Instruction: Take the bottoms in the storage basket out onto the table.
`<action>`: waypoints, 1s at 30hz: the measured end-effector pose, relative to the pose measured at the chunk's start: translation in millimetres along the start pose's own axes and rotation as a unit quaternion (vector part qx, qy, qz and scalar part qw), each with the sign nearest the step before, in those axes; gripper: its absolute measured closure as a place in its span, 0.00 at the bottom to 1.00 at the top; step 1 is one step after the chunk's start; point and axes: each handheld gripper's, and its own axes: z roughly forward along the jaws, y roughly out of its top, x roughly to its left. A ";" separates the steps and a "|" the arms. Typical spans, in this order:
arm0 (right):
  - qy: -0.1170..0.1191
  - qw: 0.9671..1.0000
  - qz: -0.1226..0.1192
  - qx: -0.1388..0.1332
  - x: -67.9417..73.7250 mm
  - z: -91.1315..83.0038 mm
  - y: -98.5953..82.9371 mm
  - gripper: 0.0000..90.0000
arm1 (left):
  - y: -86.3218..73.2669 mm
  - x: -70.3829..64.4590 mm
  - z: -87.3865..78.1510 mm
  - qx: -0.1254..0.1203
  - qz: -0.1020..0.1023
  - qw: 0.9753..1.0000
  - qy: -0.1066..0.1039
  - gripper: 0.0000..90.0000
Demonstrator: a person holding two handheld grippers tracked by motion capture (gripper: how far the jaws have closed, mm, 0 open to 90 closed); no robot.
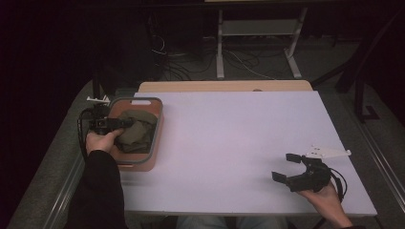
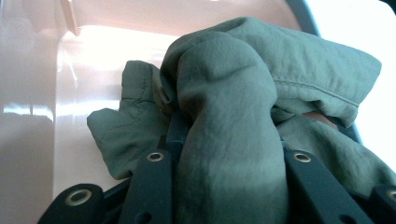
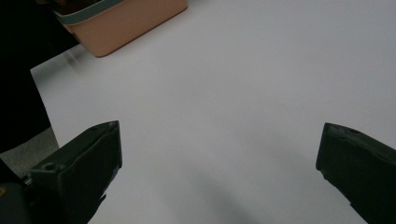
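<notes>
An olive-green cloth [image 1: 137, 130] lies bunched inside a salmon basket [image 1: 157, 138] with a grey rim, at the table's left edge. My left gripper [image 1: 125, 124] reaches into the basket from the left. In the left gripper view its jaws are shut on a thick fold of the cloth [image 2: 224, 116], with the left gripper [image 2: 229, 156] low over the basket's pink floor [image 2: 79, 93]. My right gripper [image 1: 285, 167] rests open near the front right of the white table [image 1: 229, 138]. In the right gripper view the right gripper [image 3: 224, 154] has only bare tabletop between its wide-apart jaws.
The basket's corner [image 3: 126, 18] sits far off at the top left of the right gripper view. A wooden board [image 1: 224, 86] runs along the table's far edge. Beyond it are desk legs and cables [image 1: 229, 62] on the dark floor.
</notes>
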 end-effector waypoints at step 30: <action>0.003 1.000 0.002 -0.004 -0.5 0.3 0.2 0.00 | 15.6 -26.2 -40.3 -0.029 0.046 0.998 -0.013 0.73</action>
